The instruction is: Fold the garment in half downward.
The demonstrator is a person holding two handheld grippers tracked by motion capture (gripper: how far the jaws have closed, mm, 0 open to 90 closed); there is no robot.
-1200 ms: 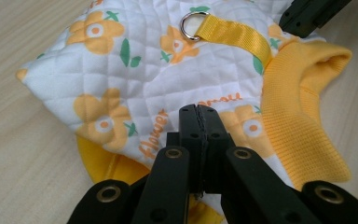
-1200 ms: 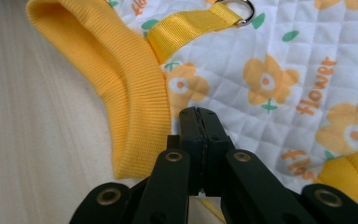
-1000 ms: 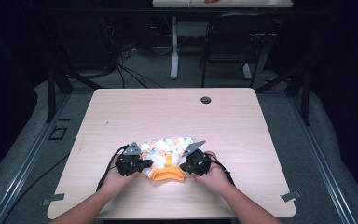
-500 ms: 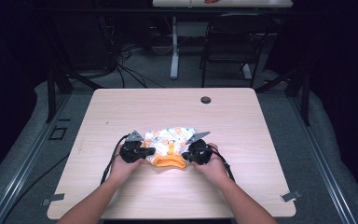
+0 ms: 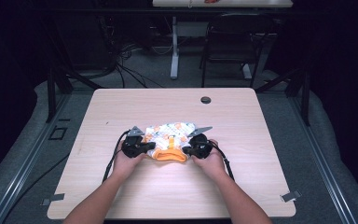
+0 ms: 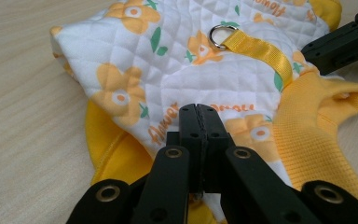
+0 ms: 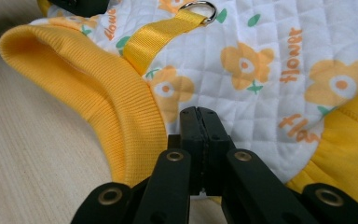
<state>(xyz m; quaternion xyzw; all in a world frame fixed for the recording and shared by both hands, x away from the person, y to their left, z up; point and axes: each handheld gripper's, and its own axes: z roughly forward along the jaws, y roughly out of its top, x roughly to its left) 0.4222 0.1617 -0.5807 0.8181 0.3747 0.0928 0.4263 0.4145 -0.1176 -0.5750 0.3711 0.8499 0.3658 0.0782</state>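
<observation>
Two grippers (image 5: 170,150) flanking garment (image 5: 171,140), jaws closed

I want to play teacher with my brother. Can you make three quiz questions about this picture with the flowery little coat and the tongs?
1. True or false: the coat lies on the wooden table.
2. What colour is the strap with the metal ring? A green, B yellow, C blue.
3. Are the left tongs and the right tongs open or shut?

Key: 1 true; 2 B; 3 both shut, each at the coat's edge.
</observation>
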